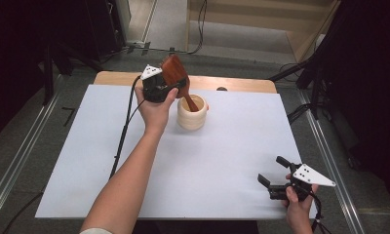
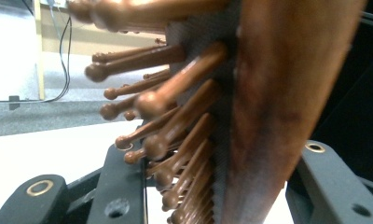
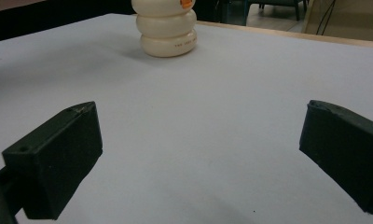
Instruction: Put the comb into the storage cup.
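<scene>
The left claw (image 1: 169,87) pinches the brush (image 1: 175,72) by its head, handle down in the cup (image 1: 192,116). The right claw (image 1: 273,174) rests spread, well apart.

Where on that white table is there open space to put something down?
The white sheet lies bare left of the forearm, and between the cream holder and the right gripper. It is crowded at the far edge, where the left gripper holds the wooden hairbrush in the holder.

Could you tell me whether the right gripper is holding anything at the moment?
No, the right gripper is open over the bare white table.
</scene>
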`<state>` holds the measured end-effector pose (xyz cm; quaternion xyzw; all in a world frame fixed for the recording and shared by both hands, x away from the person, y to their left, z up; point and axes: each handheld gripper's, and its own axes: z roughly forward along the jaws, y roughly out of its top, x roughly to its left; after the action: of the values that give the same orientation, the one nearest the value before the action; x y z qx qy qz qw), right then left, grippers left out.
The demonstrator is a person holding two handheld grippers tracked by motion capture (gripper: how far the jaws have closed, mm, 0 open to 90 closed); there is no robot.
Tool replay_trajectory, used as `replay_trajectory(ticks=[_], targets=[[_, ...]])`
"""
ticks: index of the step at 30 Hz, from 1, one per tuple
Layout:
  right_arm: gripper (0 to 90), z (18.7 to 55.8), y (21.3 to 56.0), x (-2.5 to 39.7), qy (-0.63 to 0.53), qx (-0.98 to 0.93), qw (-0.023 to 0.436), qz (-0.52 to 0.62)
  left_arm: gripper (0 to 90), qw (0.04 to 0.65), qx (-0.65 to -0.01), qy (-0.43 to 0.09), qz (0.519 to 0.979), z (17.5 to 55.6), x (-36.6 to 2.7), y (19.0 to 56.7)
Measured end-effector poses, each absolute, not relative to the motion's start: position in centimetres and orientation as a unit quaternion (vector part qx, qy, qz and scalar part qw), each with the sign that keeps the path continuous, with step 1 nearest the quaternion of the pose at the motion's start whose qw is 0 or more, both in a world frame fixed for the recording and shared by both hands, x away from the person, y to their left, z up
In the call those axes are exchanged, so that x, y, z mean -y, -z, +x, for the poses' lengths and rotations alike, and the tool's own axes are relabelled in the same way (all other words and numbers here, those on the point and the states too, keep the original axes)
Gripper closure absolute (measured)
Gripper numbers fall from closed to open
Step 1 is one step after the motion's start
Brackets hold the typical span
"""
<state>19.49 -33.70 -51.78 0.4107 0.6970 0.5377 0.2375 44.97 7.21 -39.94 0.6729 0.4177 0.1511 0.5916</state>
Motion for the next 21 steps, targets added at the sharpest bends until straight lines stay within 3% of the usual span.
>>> replay_trajectory(ticks=[21], targets=[[0.0, 19.5, 51.8, 33.8, -0.540, -0.695, 0.237, 0.412, 55.1, 0.580, -0.424, -0.140, 0.681, 44.9, -6.1, 41.9]])
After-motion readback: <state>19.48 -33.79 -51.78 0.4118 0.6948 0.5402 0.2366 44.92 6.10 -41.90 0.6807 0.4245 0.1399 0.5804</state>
